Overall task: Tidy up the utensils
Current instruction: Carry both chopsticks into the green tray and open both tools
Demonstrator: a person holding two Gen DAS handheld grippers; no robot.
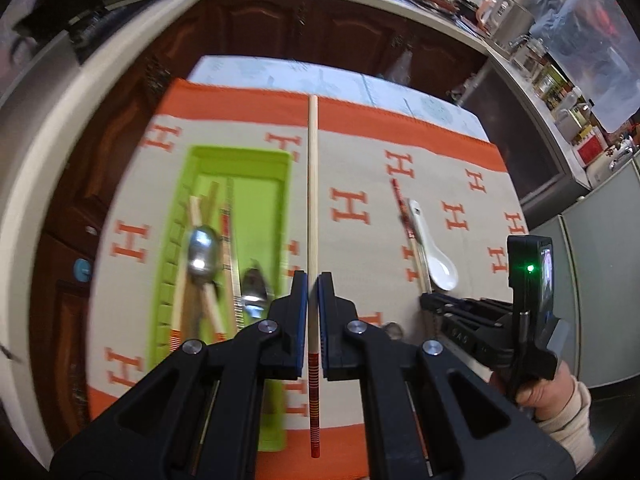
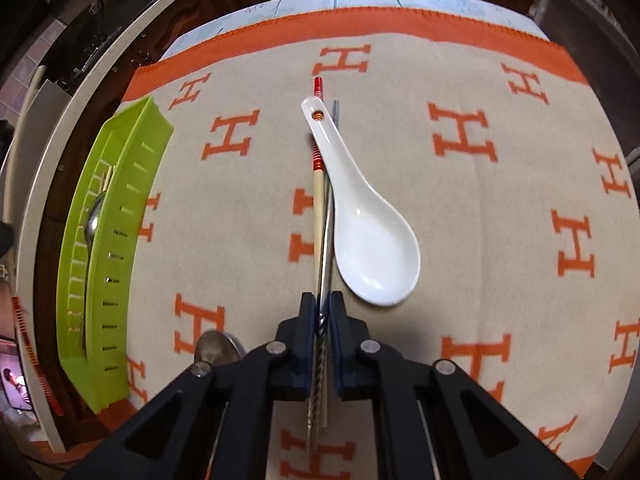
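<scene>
Pale wood with a red-banded end: my left tongs (image 1: 313,280) are pinching one chopstick (image 1: 312,200) narrowly between the pads, lifting it clear of the orange-and-beige cloth (image 1: 360,160), with the green tray (image 1: 244,168) lying just to their left and already carrying spoons and chopsticks. My right tongs (image 2: 323,300) are closing tight on a metal chopstick (image 2: 327,240), which is lying against a second wooden chopstick (image 2: 319,200), while the white ceramic spoon (image 2: 368,240) is resting just ahead and to the right, its handle crossing over both sticks.
</scene>
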